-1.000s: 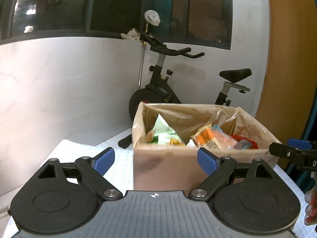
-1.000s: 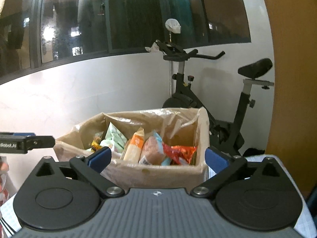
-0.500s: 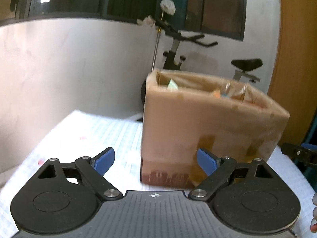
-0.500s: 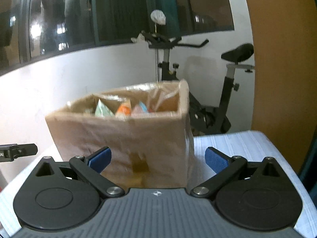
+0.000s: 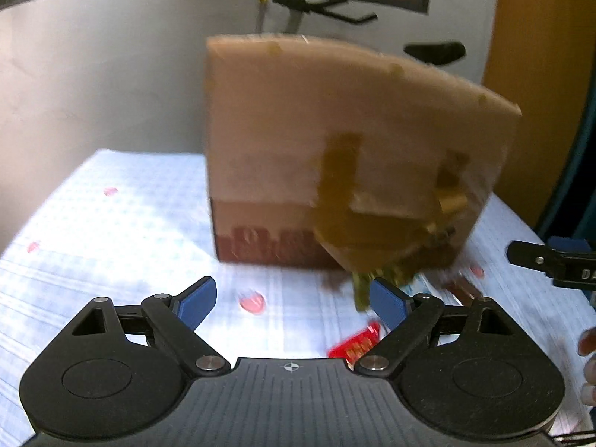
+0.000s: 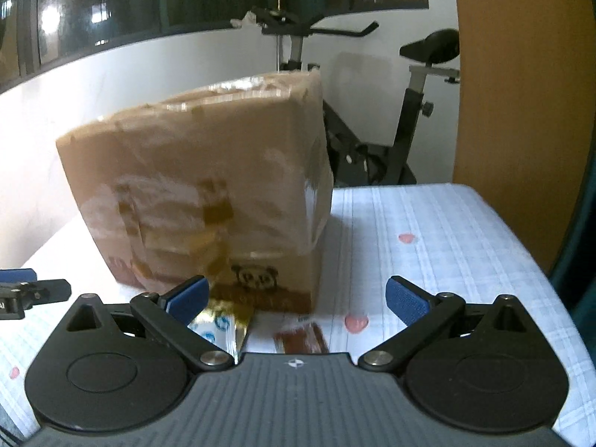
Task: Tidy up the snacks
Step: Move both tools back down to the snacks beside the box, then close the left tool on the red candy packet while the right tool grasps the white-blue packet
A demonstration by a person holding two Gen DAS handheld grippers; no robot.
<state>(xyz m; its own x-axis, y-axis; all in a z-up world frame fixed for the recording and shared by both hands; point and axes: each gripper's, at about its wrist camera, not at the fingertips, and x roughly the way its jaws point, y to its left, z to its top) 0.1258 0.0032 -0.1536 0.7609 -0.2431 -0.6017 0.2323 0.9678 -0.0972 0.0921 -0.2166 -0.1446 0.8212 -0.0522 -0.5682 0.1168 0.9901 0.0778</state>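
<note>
The left gripper point(image 5: 287, 300) hangs low over the table with its blue-padded jaws spread wide and nothing between them. At about three o'clock from it, almost under its right finger, lies a red packet point(image 5: 355, 344); further up, at one o'clock, blurred gold wrapping trails at the foot of the cardboard box point(image 5: 335, 141).

The right gripper point(image 6: 296, 300) is likewise spread wide and empty. A gold-and-white packet point(image 6: 219, 329) lies at nine o'clock, partly hidden behind its left finger, and a brown packet point(image 6: 301, 339) sits at six o'clock, between the fingers. The box stands just beyond, at eleven o'clock, its opening out of sight from this low angle.

Both claws appear to be in the approach step, dropping toward the loose snacks on the checked cloth point(image 6: 447, 231) before any grasp. The next move probably calls for centring a claw over one flat packet, pressing down to the cloth, and closing on its thin edge; motion blur leaves exact spacing uncertain.
</note>
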